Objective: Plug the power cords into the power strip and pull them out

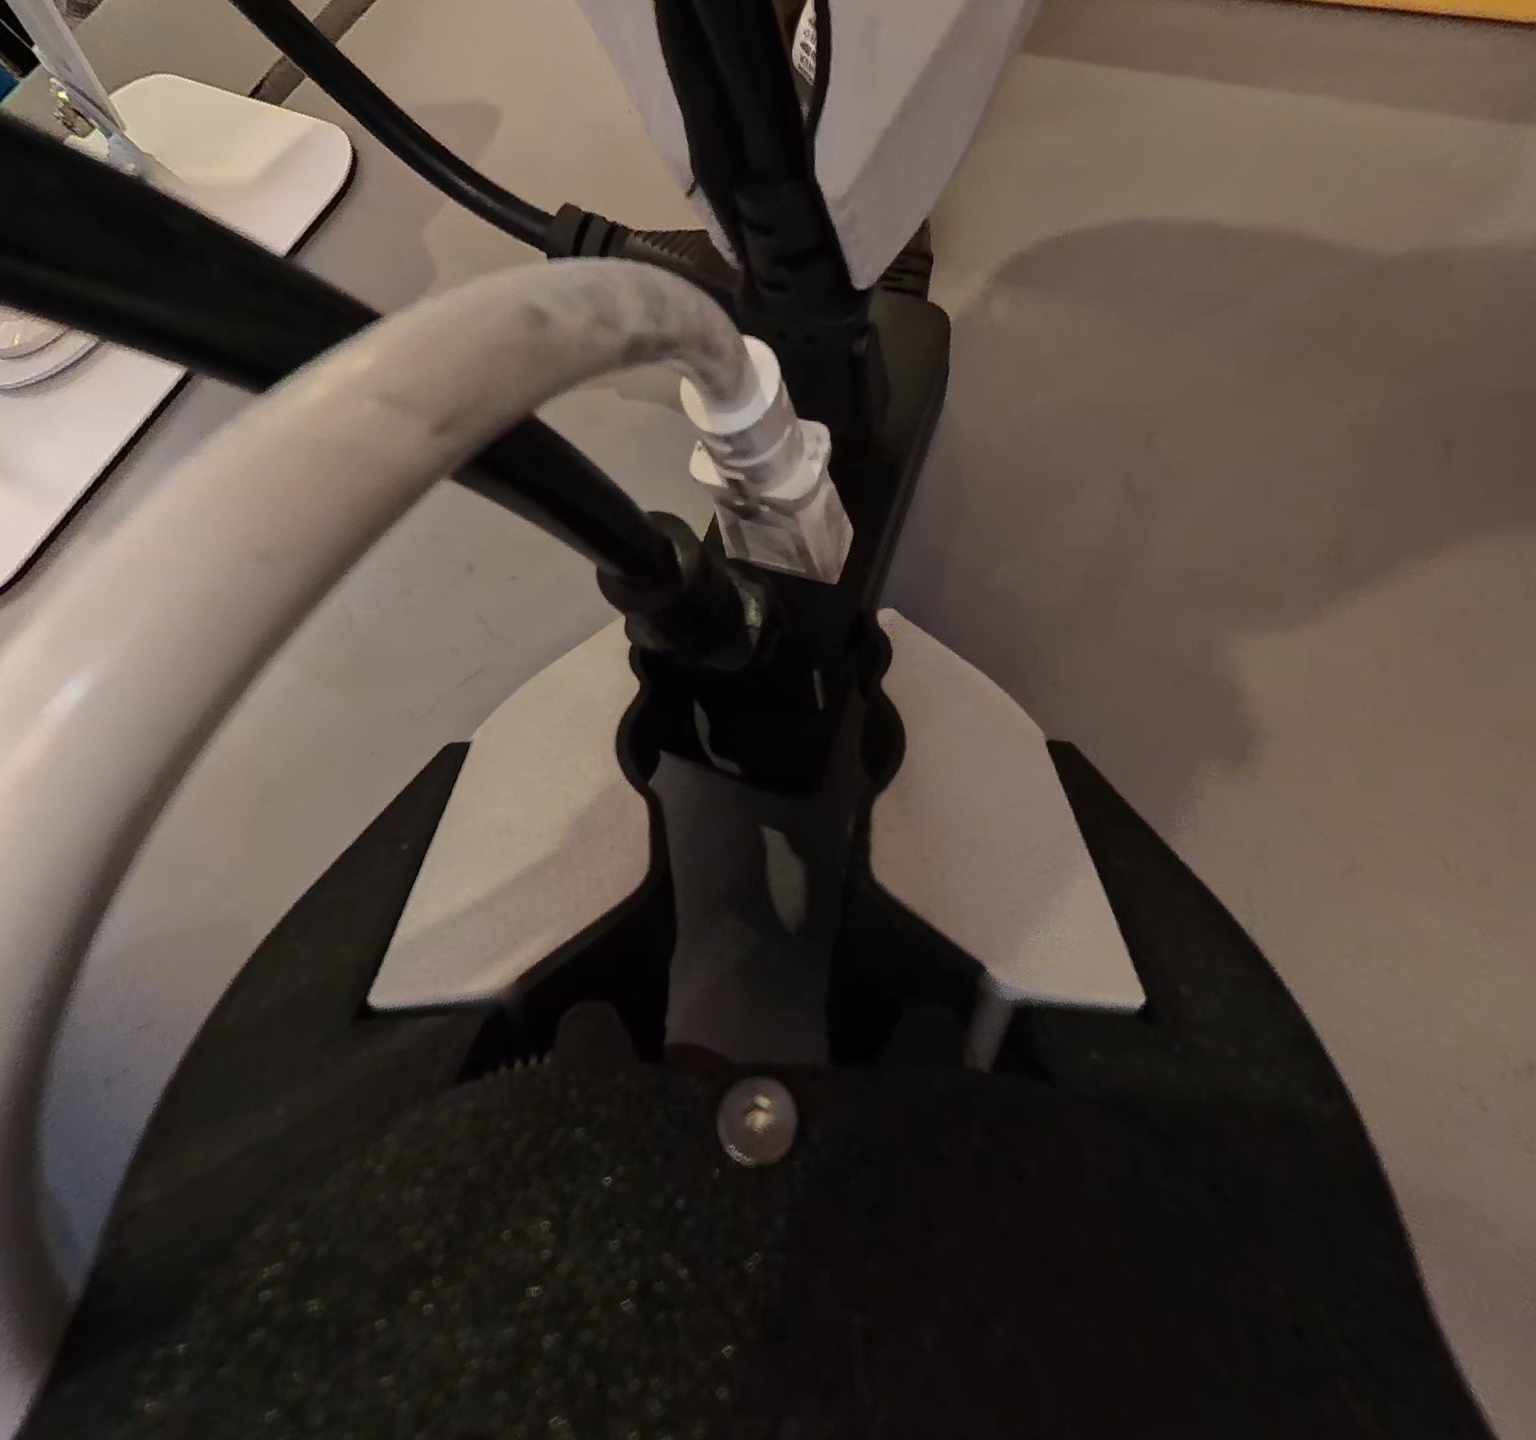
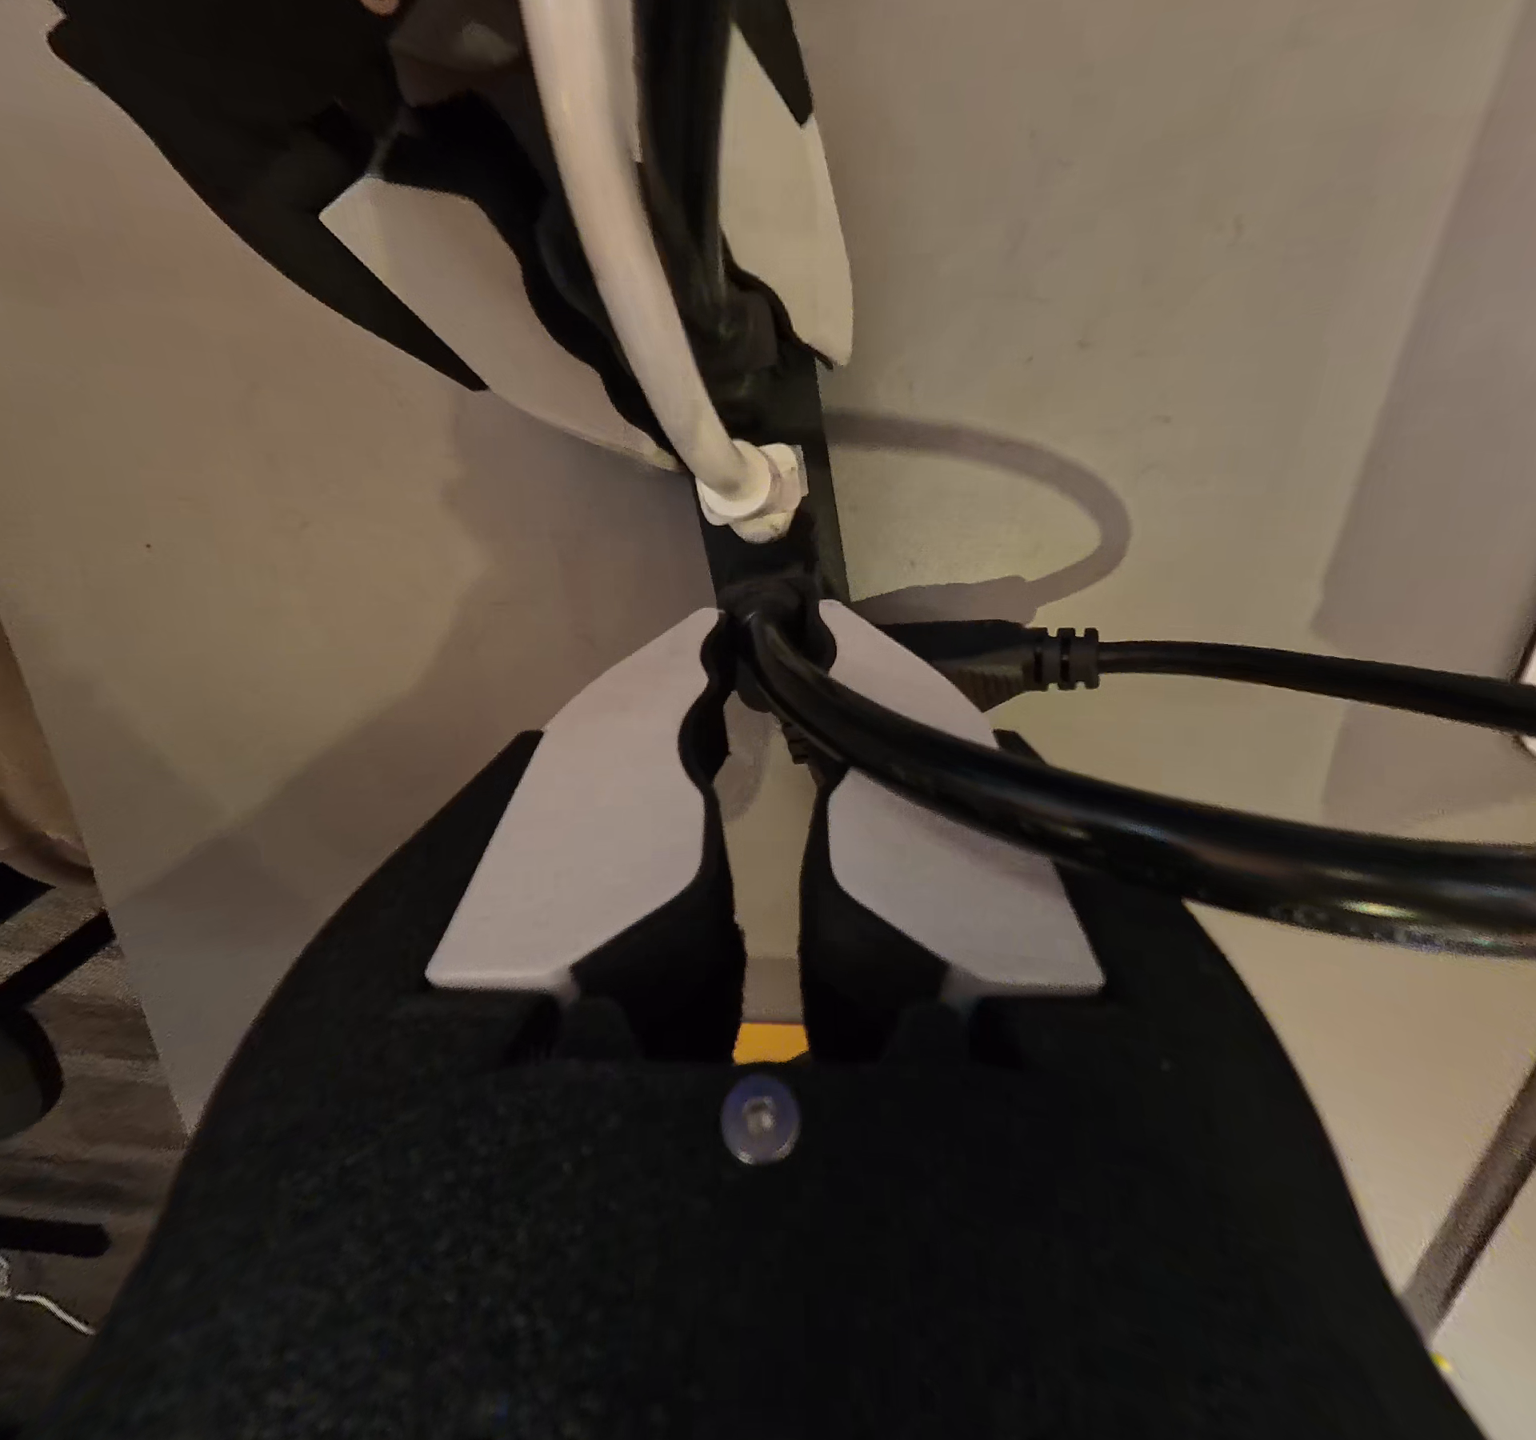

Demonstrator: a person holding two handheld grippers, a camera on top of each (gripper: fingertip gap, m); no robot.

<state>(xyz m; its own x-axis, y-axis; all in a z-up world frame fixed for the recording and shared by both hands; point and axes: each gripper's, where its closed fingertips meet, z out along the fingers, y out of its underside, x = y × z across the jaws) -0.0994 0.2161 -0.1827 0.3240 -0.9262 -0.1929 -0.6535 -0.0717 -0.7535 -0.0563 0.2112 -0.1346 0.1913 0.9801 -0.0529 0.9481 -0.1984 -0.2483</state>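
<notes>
Black power strip [image 1: 881,436], seemingly tool-clamped endwise

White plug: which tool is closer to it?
Left. The left tool clamps the power strip right beside the white plug; the right tool grips a black plug farther along.

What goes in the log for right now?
left gripper: shut on power strip | right gripper: shut on black plug | white plug: inserted
</notes>
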